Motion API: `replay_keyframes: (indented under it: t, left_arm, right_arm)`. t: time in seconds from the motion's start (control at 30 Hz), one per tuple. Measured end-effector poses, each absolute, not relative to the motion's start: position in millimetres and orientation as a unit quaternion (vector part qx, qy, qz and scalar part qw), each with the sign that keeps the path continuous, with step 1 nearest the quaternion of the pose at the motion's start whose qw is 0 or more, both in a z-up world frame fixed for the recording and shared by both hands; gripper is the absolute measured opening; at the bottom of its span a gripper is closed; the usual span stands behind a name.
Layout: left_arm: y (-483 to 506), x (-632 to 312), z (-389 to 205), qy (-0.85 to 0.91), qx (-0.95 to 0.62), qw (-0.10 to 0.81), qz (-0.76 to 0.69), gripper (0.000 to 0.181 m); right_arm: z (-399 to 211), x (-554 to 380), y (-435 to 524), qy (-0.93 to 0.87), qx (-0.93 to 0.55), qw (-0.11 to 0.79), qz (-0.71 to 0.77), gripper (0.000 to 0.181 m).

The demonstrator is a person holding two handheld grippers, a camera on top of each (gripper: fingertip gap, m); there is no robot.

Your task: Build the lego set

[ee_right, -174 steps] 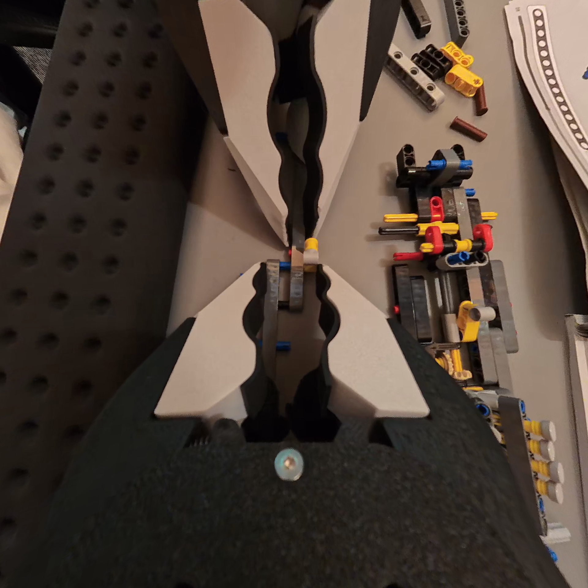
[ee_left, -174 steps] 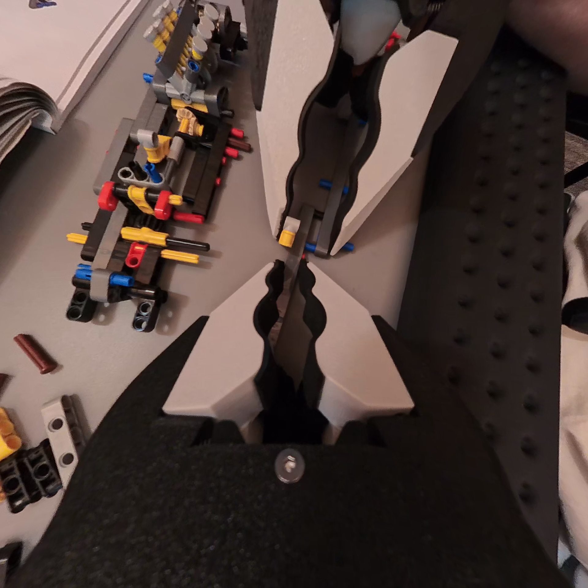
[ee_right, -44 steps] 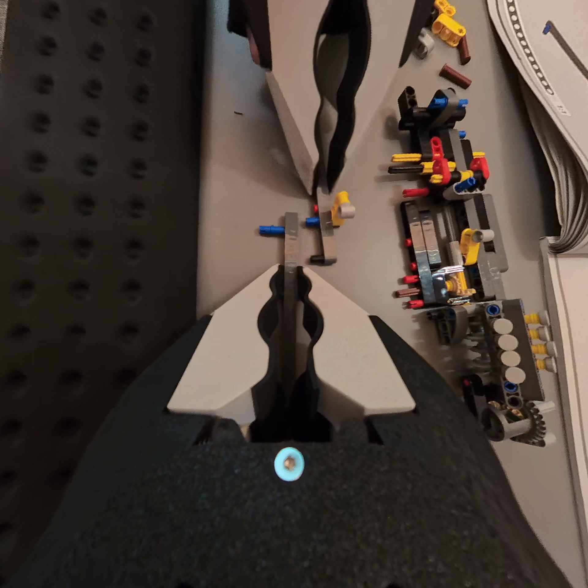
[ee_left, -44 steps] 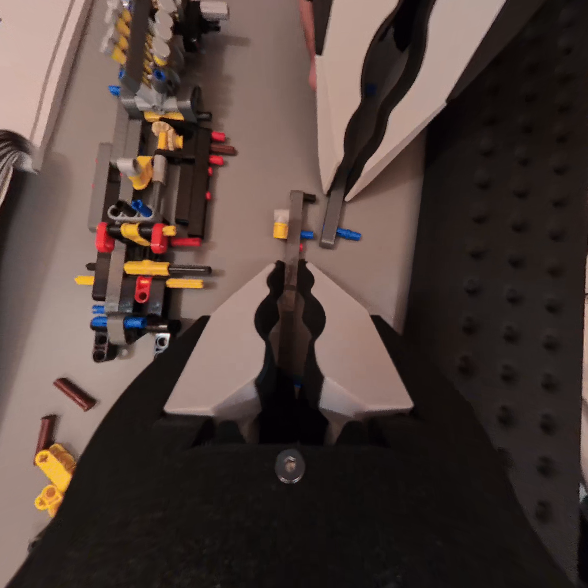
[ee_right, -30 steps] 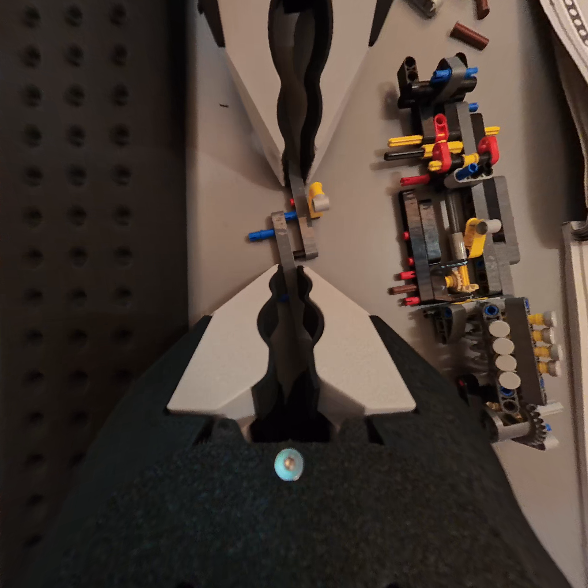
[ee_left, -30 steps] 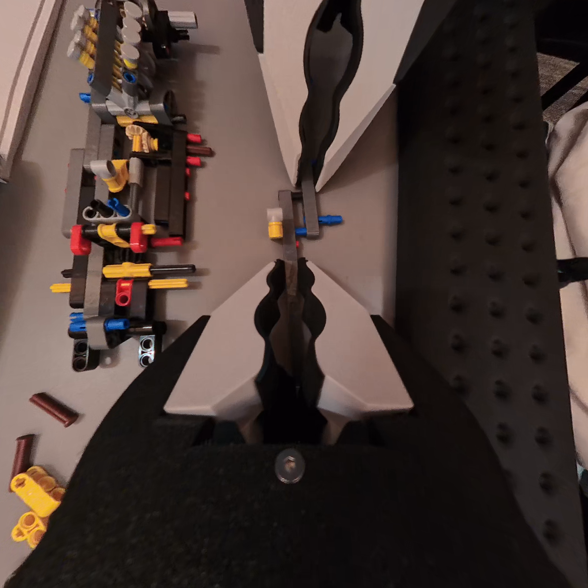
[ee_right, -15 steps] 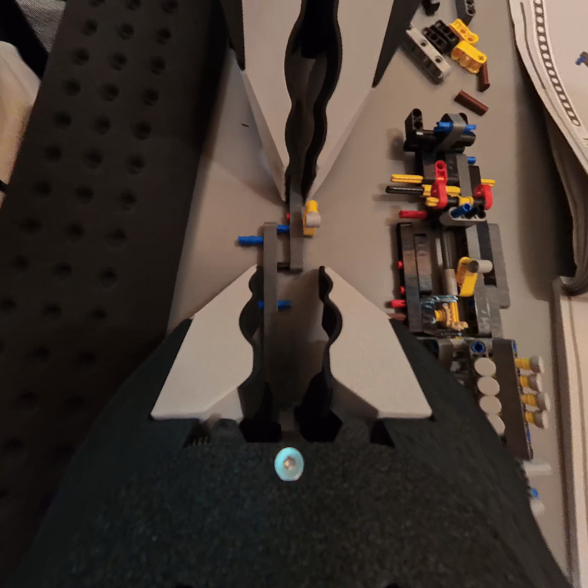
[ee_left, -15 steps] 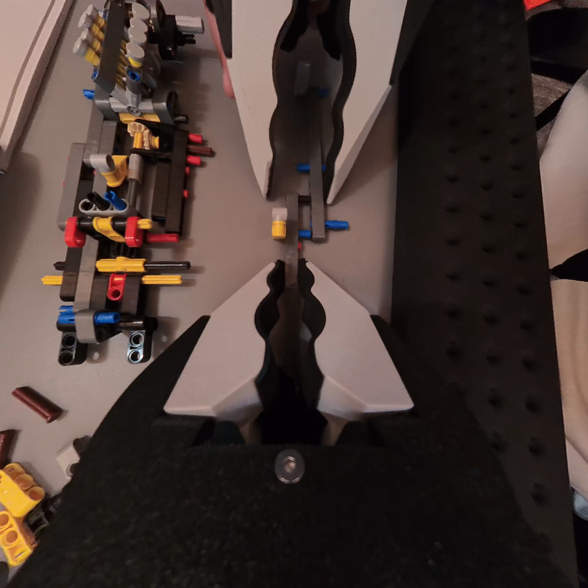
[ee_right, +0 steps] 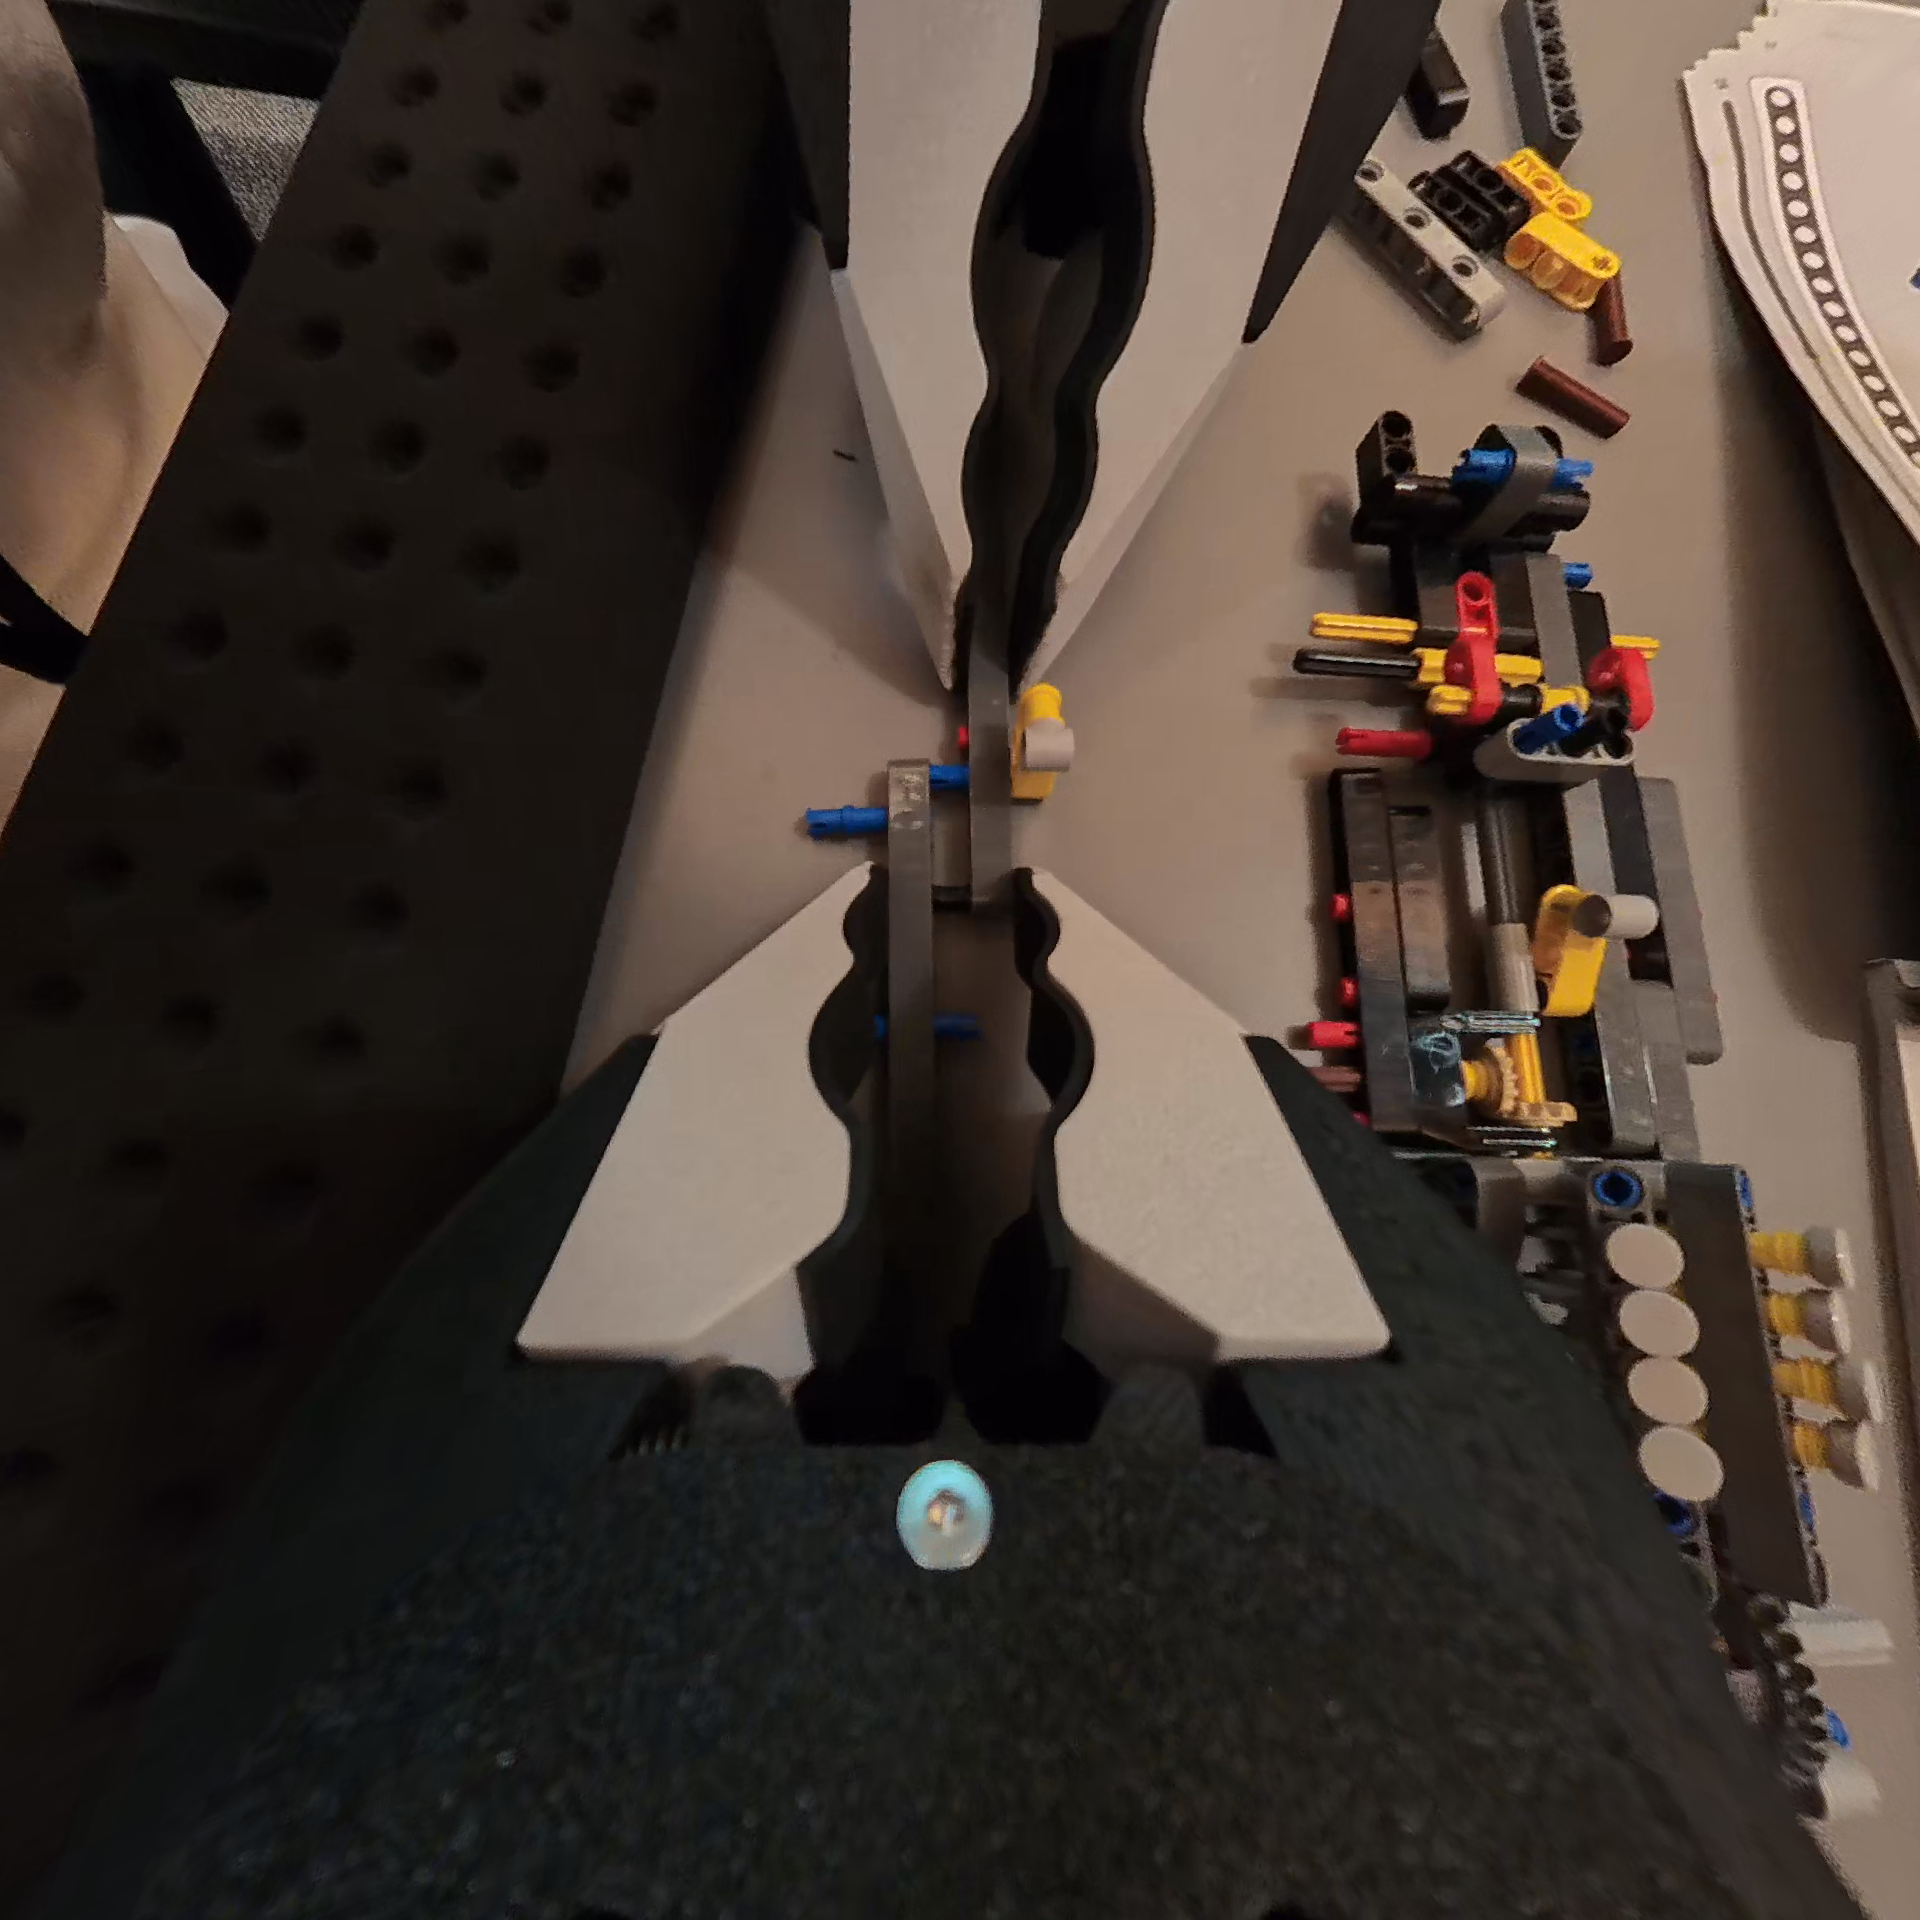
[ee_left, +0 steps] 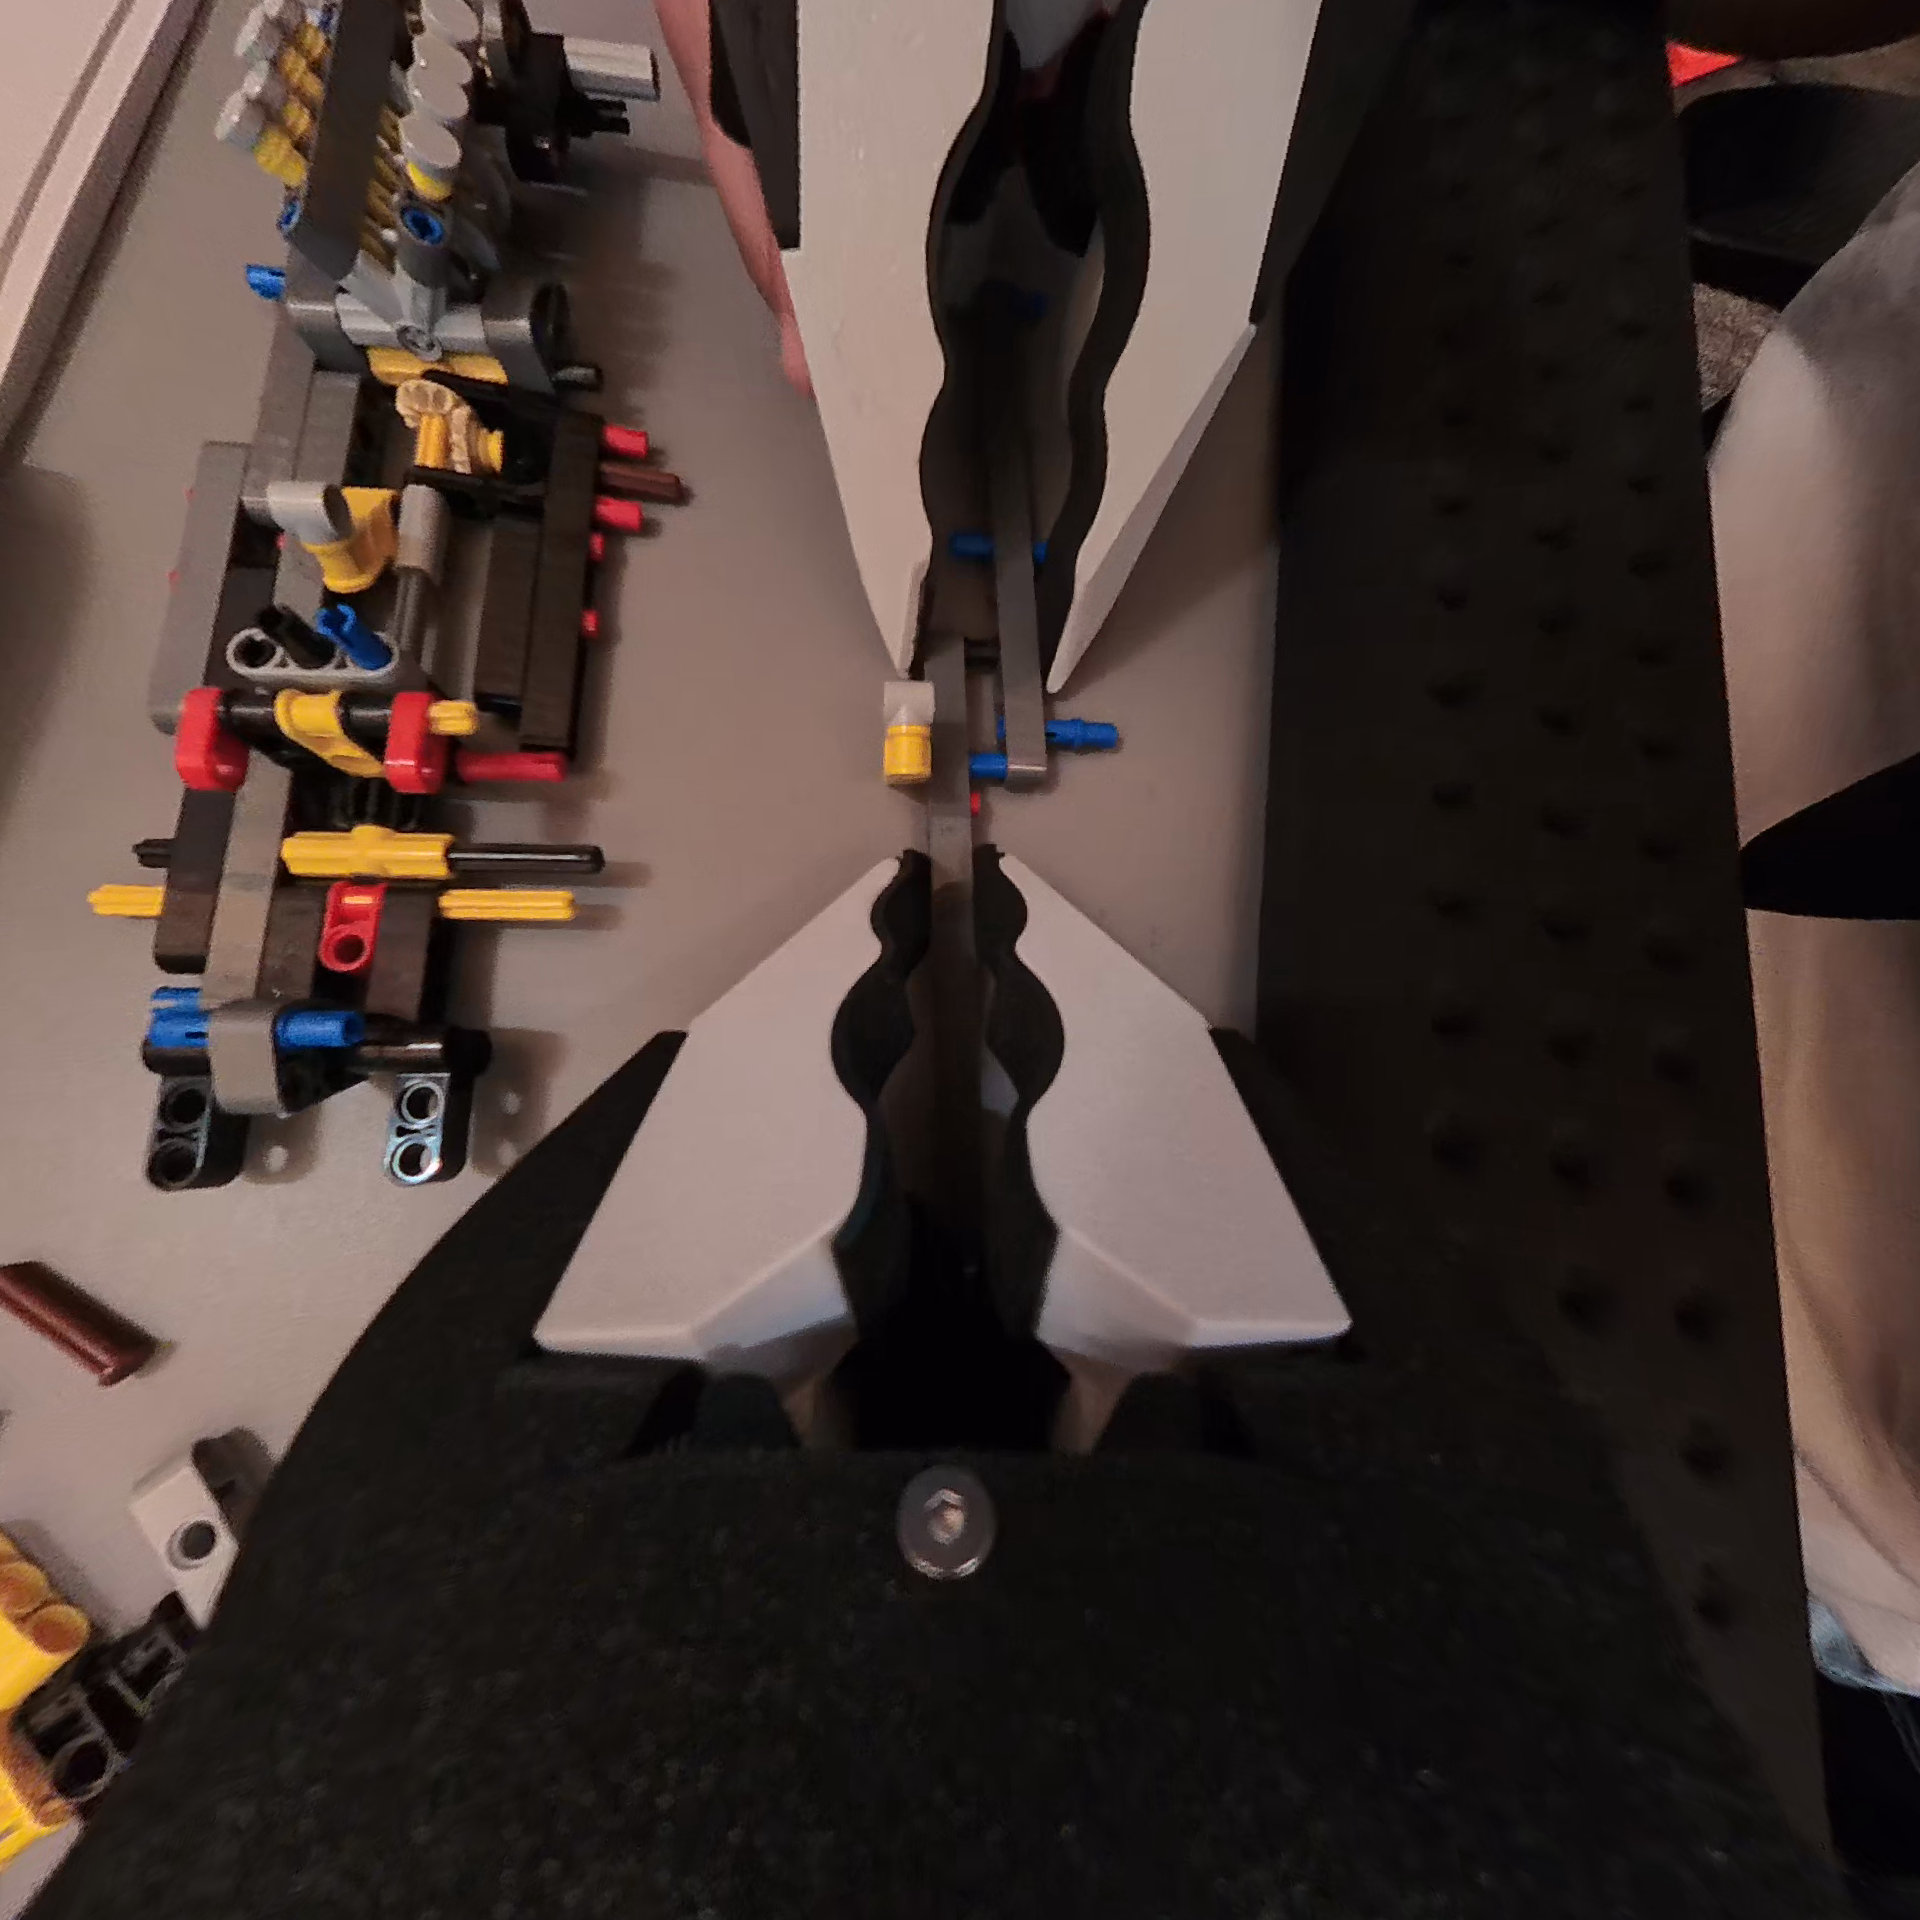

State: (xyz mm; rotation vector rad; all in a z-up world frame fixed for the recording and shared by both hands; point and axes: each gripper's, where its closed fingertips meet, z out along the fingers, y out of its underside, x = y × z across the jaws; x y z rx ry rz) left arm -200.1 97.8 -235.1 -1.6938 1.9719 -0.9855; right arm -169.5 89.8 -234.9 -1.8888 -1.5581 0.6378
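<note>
While the left gripper (ee_left: 951, 862) pinches one flat grey beam (ee_left: 948, 748), the right gripper (ee_right: 940, 883) stands spread around another beam (ee_right: 909, 935). Both beams are smooth plastic (blue pins (ee_right: 836, 821) between), over a matte table (ee_left: 727, 727).

Hobby desk: grey tabletop (ee_left: 727, 935), loose Technic parts (ee_right: 1496, 223), instruction pages (ee_right: 1808, 270), black pegboard (ee_right: 343, 644).

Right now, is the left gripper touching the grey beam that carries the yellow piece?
Touching. The left wrist view shows the left gripper with its fingers pressed on both sides of the grey beam, no gap.
</note>
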Motion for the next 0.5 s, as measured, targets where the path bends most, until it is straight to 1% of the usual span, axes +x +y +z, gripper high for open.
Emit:
replay_keyframes:
  t: [0.03, 0.3, 0.5]
  left_arm:
    - [97.7, -200.0, -235.0, 0.696, -0.6, 0.178, -0.351, 0.008]
    - [98.0, -199.7, -235.3, 0.7, -0.599, 0.184, -0.343, 0.007]
    - [98.2, -199.4, -235.4, 0.712, -0.587, 0.206, -0.326, 0.007]
  right_arm:
    - [-235.0, -169.4, 89.8, -0.586, -0.712, 0.302, 0.242, 0.023]
    - [-235.9, -168.2, 89.0, -0.601, -0.717, 0.28, 0.215, 0.022]
    - [-236.0, -168.1, 88.8, -0.608, -0.709, 0.289, 0.21, 0.022]
